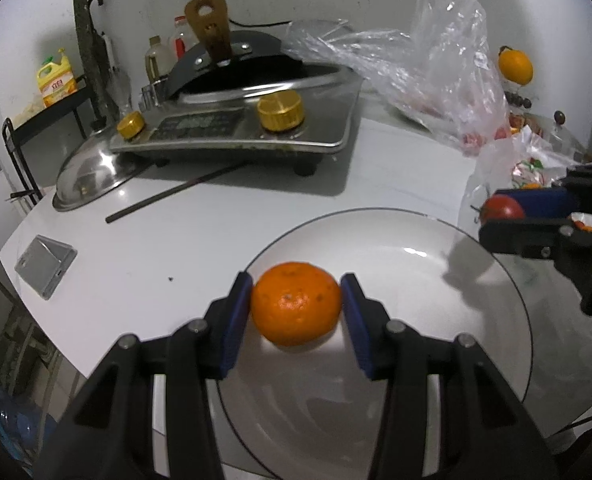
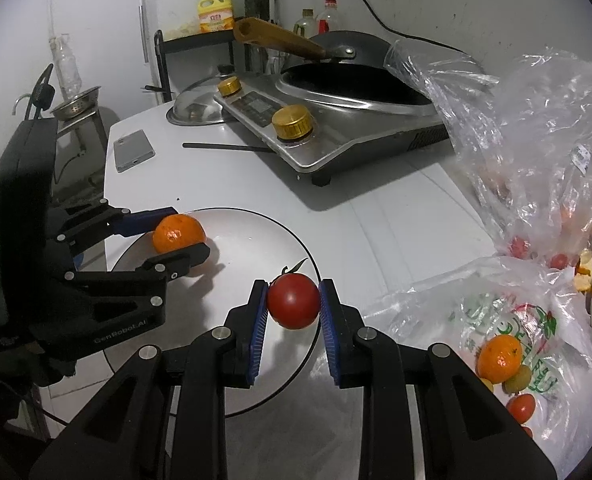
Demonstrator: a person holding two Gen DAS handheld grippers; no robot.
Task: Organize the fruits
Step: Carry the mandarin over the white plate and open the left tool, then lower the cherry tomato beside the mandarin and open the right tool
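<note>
Mandarin [image 1: 296,304] clamped between the blue pads of the left gripper [image 1: 296,312], pads pressing on both its sides; it hangs low over the near-left part of the white plate [image 1: 416,280], whether it touches the plate surface cannot be told. Same fruit seen from the right wrist view [image 2: 179,233], over the plate's left rim. Tomato [image 2: 294,306], red with a small green stem, gripped between the pads of the right gripper [image 2: 293,312], jaws closed tight on it; it sits over the right edge of the plate [image 2: 256,236]. From the left wrist view the tomato [image 1: 502,208] shows at the plate's far right edge, in the right gripper [image 1: 508,216]. Plate stands on a white table [image 1: 176,248]. To the right of the plate, crumpled clear plastic bags [image 2: 536,140]; one printed bag [image 2: 528,340] holds another mandarin [image 2: 499,358] and more small red and yellow-green fruits. Behind the plate, a steel stove [image 1: 236,128] with two gold knobs and a dark pan [image 2: 348,52] with a wooden handle on top. A shiny steel lid [image 1: 92,176] leans under the stove's left corner; a dark chopstick [image 1: 176,192] lies on the table in front of the stove. A phone [image 2: 133,155] lies flat near the table's left corner. A yellow bottle [image 2: 215,10] stands on a black rack against the wall.
</note>
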